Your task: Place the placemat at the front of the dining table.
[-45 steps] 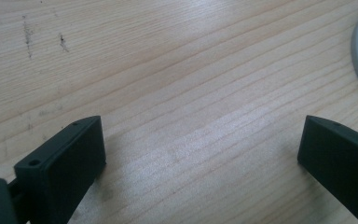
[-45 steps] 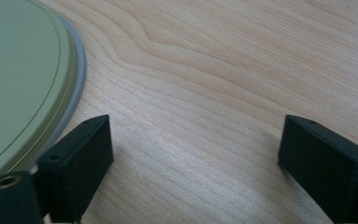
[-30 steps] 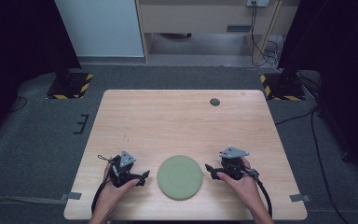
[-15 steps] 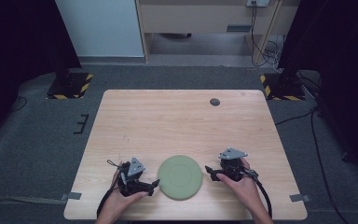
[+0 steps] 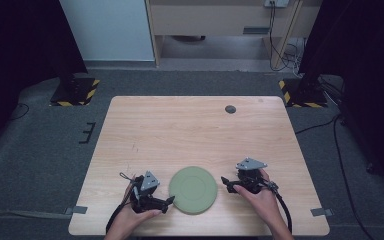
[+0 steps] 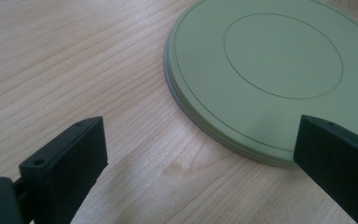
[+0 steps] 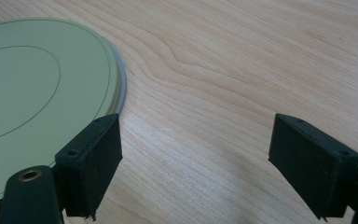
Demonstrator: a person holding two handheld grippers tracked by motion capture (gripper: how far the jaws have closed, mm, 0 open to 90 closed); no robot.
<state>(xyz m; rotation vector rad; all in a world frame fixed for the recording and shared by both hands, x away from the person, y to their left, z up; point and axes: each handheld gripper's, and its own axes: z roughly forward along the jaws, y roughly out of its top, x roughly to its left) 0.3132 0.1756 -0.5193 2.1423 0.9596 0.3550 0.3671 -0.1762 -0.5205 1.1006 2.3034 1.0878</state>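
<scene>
**Two hand-held grippers flanking a green disc at the near edge of a table**

Reading from left to right in the high view: the left gripper [image 5: 166,202] is lying at the disc's left rim, its jaws standing wide apart with nothing clamped; in the left gripper view one jaw is hovering over bare wood and the other over the rim. The green disc [image 5: 193,189] is lying flat near the table's front edge, between the two grippers. It is round, thin and pale sage green, with a fine circle scored just inside its rim and a second circle marking off a central field; a paler grey lip is showing beneath its edge. The right gripper [image 5: 228,184] is resting just beside the disc's right rim, jaws likewise wide and holding nothing.

The table [image 5: 180,130] is showing light wood grain. A small dark round spot [image 5: 230,109] is sitting near its far edge, well apart from the disc. Grey carpet is surrounding the table; yellow-and-black striped bases [image 5: 75,90] are standing at both far corners.

Count: one disc, two grippers, two hands, one table, one dark spot, two striped bases.
</scene>
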